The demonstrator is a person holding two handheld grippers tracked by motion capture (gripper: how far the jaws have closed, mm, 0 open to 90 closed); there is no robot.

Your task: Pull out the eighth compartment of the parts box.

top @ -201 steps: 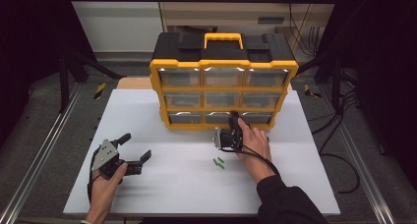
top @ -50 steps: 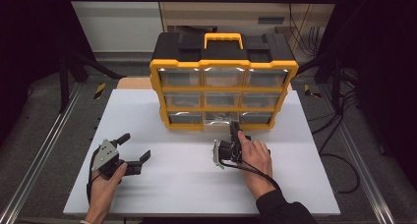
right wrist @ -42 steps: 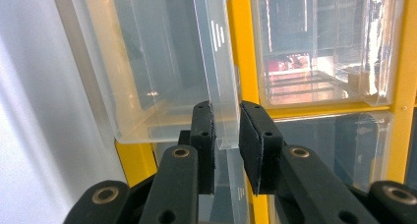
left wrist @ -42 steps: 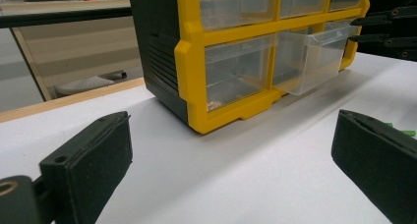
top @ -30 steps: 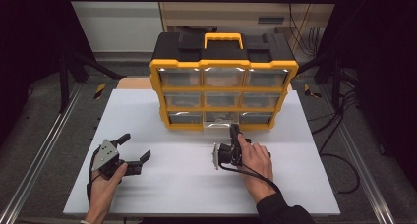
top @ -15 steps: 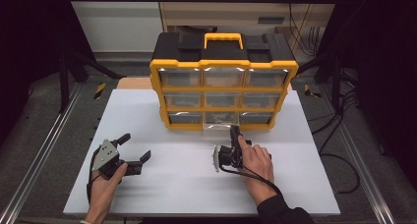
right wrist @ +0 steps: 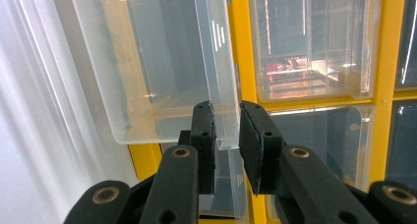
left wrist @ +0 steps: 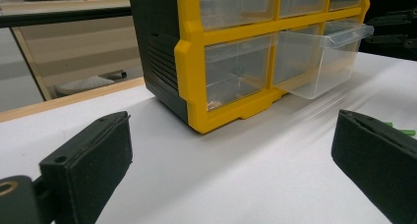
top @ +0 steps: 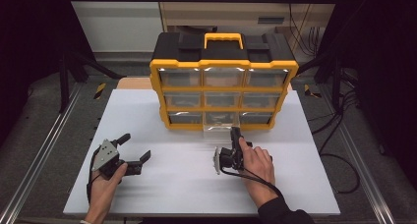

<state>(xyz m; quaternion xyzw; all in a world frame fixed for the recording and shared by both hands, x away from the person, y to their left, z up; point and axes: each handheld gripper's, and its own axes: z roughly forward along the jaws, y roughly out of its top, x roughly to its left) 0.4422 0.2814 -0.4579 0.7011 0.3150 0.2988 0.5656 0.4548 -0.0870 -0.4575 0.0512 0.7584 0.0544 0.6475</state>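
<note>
My right gripper (top: 235,135) points at the bottom row of the yellow organizer (top: 223,94), which stands at the far middle of the white surface (top: 196,184). The clear drawer (top: 220,128) in the middle of that bottom row is pulled partway out toward me. In the right gripper view, the drawer's (right wrist: 162,67) front lip passes between my jaws; the jaws are narrowed around that lip, one pad on each face. A thin gap seems to remain on the right-hand side, so I cannot tell whether the pads actually press the plastic.

My left gripper (top: 134,151) rests on the surface near the left edge, well apart from the organizer, jaws spread wide with nothing between them. In the left gripper view, the organizer (left wrist: 231,52) and the drawer (left wrist: 322,62) lie ahead, beyond the jaws.
</note>
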